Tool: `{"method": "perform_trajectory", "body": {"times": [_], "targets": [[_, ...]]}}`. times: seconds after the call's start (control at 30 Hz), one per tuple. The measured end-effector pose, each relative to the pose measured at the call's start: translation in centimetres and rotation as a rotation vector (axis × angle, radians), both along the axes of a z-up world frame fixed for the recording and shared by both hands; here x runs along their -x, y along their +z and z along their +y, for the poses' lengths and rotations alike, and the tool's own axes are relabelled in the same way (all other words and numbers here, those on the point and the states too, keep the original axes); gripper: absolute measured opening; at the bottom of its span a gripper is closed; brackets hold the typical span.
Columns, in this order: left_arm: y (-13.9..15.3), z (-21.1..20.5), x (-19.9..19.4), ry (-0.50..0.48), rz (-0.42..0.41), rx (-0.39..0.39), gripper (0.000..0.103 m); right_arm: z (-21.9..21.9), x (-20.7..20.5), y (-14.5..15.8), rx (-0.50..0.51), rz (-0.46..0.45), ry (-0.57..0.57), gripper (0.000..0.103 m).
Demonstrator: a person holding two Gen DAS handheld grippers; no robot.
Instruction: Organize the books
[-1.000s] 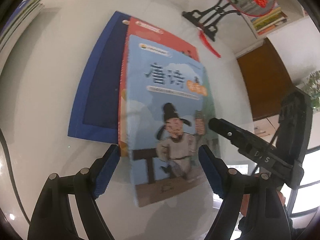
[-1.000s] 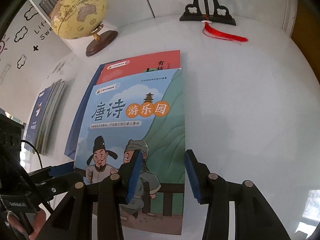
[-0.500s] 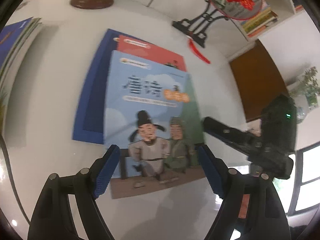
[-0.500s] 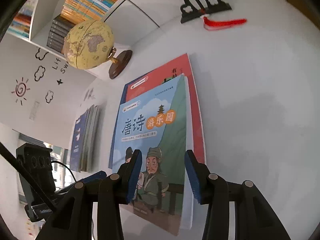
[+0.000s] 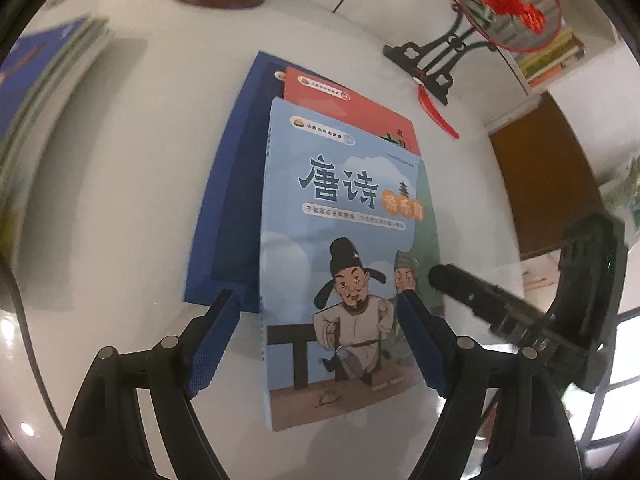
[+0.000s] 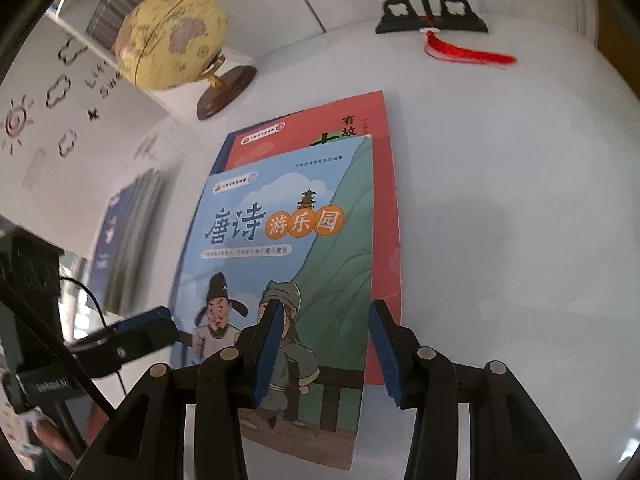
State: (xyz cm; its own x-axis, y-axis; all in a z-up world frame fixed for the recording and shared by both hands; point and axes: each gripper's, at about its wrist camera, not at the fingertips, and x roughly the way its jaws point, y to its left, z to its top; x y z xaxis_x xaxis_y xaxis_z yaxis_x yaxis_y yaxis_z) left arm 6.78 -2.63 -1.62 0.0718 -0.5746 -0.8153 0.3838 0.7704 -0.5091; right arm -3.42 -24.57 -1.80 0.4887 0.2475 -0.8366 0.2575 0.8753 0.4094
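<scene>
- On the white table (image 5: 132,184), three books lie stacked flat: a light blue book (image 5: 344,240) on top, a red book (image 5: 352,108) under it, a dark blue book (image 5: 232,200) at the bottom.
- Left gripper (image 5: 316,340) hovers over the light blue book's near end, jaws spread wide, gripping nothing.
- Right gripper (image 6: 324,352) hangs over the same book's near right edge, jaws part open, pads not visibly pinching it.
- From the right wrist view, a globe (image 6: 172,36) stands at 11 o'clock of the stack, a black stand (image 6: 432,20) with a red tassel (image 6: 468,54) at 1 o'clock.
- Another book pile (image 5: 44,80) lies at 9 o'clock.
</scene>
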Motion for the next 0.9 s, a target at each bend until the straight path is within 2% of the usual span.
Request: {"method": "perform_trajectory", "body": {"times": [0.03,0.1,0.2,0.3,0.4,0.47,0.53,0.6,0.67,0.7,0.77,0.83,0.9], "targets": [[-0.3,-0.1,-0.3,0.005,0.032,0.036,0.078,0.1,0.0,0.0,0.013,0.002,0.003,0.044],[-0.8,-0.4,-0.4,0.009,0.056,0.051,0.078,0.3,-0.1,-0.1,0.035,0.008,0.005,0.044],[-0.6,-0.9,-0.2,0.004,0.034,0.042,0.079,0.4,-0.3,-0.1,0.040,0.012,0.010,0.046],[-0.3,-0.6,-0.1,0.007,0.057,0.074,0.079,0.4,-0.4,0.0,0.024,0.010,0.013,0.053],[1.0,0.6,0.2,-0.020,0.073,0.210,0.079,0.7,-0.4,0.6,0.041,0.002,0.015,0.053],[0.9,1.2,-0.3,-0.025,0.155,0.353,0.079,0.1,0.2,1.3,0.003,-0.048,0.007,0.053],[0.1,0.8,-0.7,-0.011,0.200,0.393,0.079,-0.7,0.5,1.3,-0.071,-0.082,-0.004,0.053],[-0.5,-0.1,-0.6,-0.009,0.168,0.322,0.079,-1.6,0.5,0.3,-0.138,-0.079,-0.029,0.053],[-1.3,-1.0,-0.3,-0.011,0.126,0.220,0.074,-2.1,0.4,-1.2,-0.200,-0.061,-0.043,0.053],[-1.0,-1.1,-0.1,-0.005,0.091,0.208,0.074,-2.2,0.6,-1.3,-0.210,-0.076,-0.051,0.053],[-0.5,-1.4,-0.1,0.002,0.048,0.127,0.060,-2.4,0.8,-1.2,-0.226,-0.086,-0.059,0.053],[-0.2,-1.8,0.1,-0.008,0.005,0.049,0.051,-2.4,1.0,-0.6,-0.237,-0.099,-0.059,0.053],[-0.1,-2.2,0.3,-0.024,-0.029,-0.004,0.045,-2.0,1.2,0.9,-0.232,-0.149,-0.029,0.052]]}}
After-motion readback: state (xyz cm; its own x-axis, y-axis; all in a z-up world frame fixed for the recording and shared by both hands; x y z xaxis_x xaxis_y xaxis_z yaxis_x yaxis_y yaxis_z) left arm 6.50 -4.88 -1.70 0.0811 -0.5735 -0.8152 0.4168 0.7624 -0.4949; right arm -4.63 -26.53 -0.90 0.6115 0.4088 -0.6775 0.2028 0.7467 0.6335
